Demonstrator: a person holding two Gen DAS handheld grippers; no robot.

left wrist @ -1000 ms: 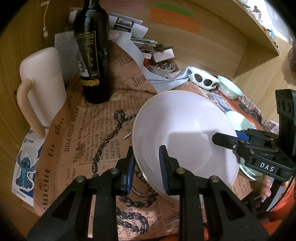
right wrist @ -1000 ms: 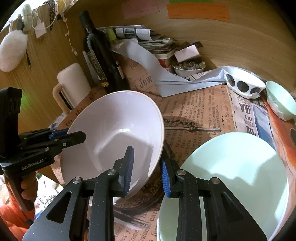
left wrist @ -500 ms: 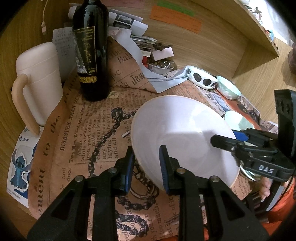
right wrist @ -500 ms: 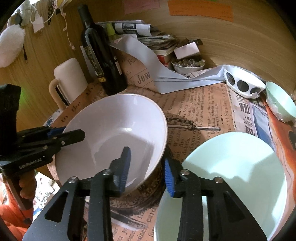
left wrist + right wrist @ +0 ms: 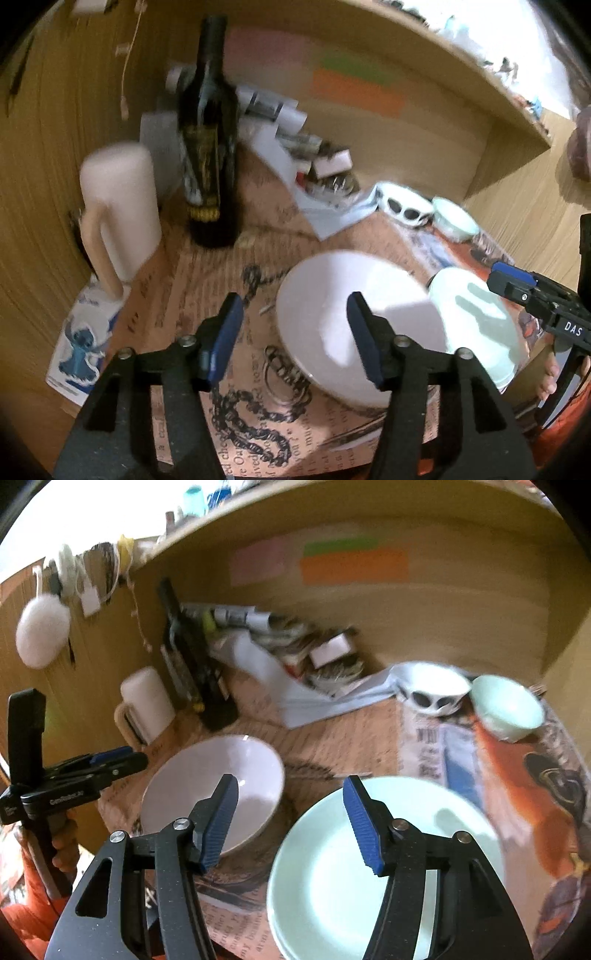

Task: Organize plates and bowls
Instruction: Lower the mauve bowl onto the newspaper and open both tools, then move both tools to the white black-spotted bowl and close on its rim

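A large white bowl (image 5: 354, 314) rests on the newspaper-covered table; it also shows in the right wrist view (image 5: 210, 782). My left gripper (image 5: 295, 332) is open and empty, raised above the bowl's left rim. My right gripper (image 5: 291, 819) is open and empty, above the gap between the bowl and a stack of mint green plates (image 5: 384, 871), which also shows in the left wrist view (image 5: 476, 321). A spotted white bowl (image 5: 436, 690) and a small mint bowl (image 5: 506, 705) stand at the back right.
A dark wine bottle (image 5: 210, 155) and a cream mug (image 5: 118, 206) stand at the back left. Papers and a small dish of bits (image 5: 332, 177) lie against the wooden back wall. A sticker card (image 5: 81, 343) lies at the left table edge.
Both grippers have opened and let go of the white bowl, which now rests flat on the table. Both have lifted and pulled back; the views are blurred by motion.
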